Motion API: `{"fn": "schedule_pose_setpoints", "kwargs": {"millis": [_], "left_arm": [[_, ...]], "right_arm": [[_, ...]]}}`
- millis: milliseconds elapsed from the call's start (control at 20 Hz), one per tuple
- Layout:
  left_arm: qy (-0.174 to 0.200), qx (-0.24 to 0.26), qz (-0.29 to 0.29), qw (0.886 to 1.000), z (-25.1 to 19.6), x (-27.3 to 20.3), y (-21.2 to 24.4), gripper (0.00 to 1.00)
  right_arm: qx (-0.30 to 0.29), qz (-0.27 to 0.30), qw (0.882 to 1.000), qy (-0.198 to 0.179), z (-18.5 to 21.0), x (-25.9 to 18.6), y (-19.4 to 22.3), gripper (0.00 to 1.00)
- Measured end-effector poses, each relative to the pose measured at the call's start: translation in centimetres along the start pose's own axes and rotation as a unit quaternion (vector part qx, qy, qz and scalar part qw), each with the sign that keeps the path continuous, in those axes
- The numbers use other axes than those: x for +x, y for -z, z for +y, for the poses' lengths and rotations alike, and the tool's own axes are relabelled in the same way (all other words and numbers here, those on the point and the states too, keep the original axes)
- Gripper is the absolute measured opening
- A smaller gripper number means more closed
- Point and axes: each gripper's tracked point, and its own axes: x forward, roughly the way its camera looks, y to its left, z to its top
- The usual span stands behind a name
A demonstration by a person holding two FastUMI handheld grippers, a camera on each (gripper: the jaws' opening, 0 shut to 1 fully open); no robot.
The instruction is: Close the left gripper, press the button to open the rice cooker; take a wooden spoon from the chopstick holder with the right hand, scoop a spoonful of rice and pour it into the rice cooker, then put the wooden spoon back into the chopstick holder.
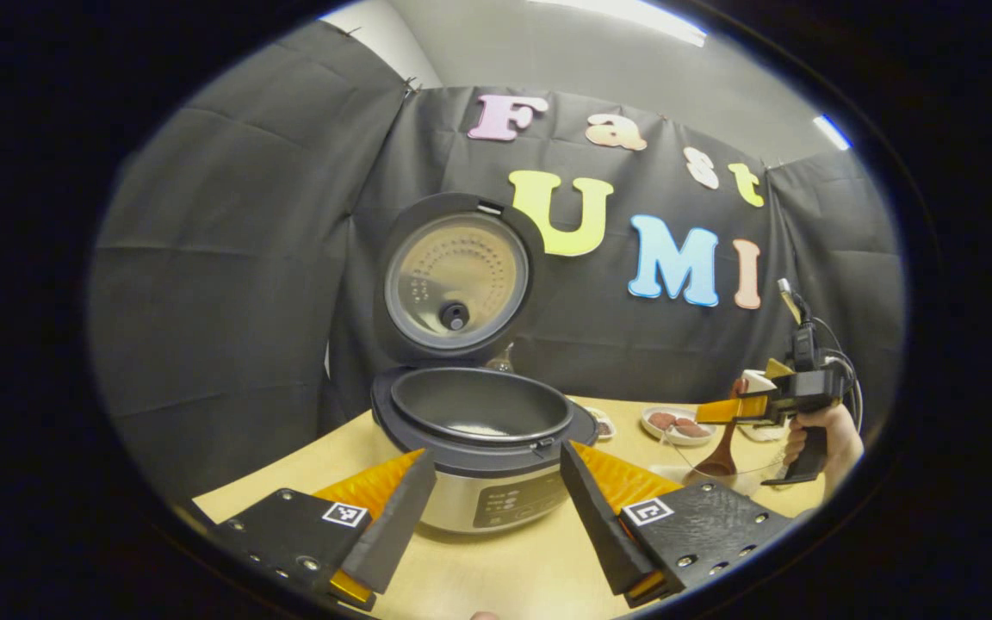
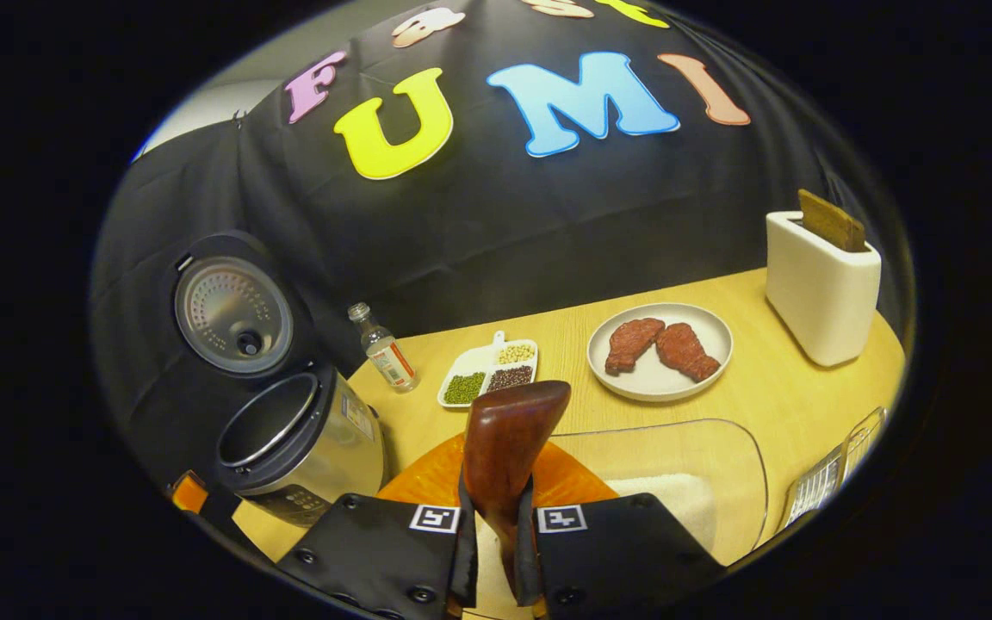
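The rice cooker (image 1: 483, 448) is seen with its lid (image 1: 455, 275) raised, towards the left end of the worktop (image 1: 496, 568), just ahead of the left tongs (image 1: 496, 508), which are held wide apart and empty. Further right, the wooden spoon (image 2: 509, 448) is clamped between the right tongs (image 2: 496, 525) above a clear bowl (image 2: 720, 456) of rice. The chopstick holder (image 2: 819, 284) stands near the right far corner.

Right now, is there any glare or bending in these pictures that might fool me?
Left gripper view: ceiling lights blow out white, the cooker lid shows a soft sheen, and the table edge curves. Right gripper view: the spoon in the tongs looms large and slightly soft; the toaster leans.
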Motion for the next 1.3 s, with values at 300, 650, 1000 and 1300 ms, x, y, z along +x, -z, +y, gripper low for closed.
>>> {"fn": "schedule_pose_setpoints", "kwargs": {"millis": [300,650,1000,1300], "left_arm": [[-0.005,0.001,-0.001,1.0,0.5,0.0,-0.1,0.91],[-0.008,0.001,0.001,1.0,0.6,-0.2,-0.2,0.91],[-0.015,0.007,0.0,1.0,0.7,-0.8,-0.2,0.91],[-0.011,0.009,-0.002,1.0,0.2,-0.6,-0.5,0.91]], "right_arm": [[0.077,0.009,0.997,-0.025,1.2,1.0,-0.2,0.19],[0.155,0.025,0.987,-0.026,-0.7,0.8,-0.1,0.19],[0.243,-0.008,0.97,-0.018,-4.7,-1.2,-1.6,0.18],[0.344,-0.063,0.937,-0.008,-7.8,-3.3,-4.9,0.18]]}}
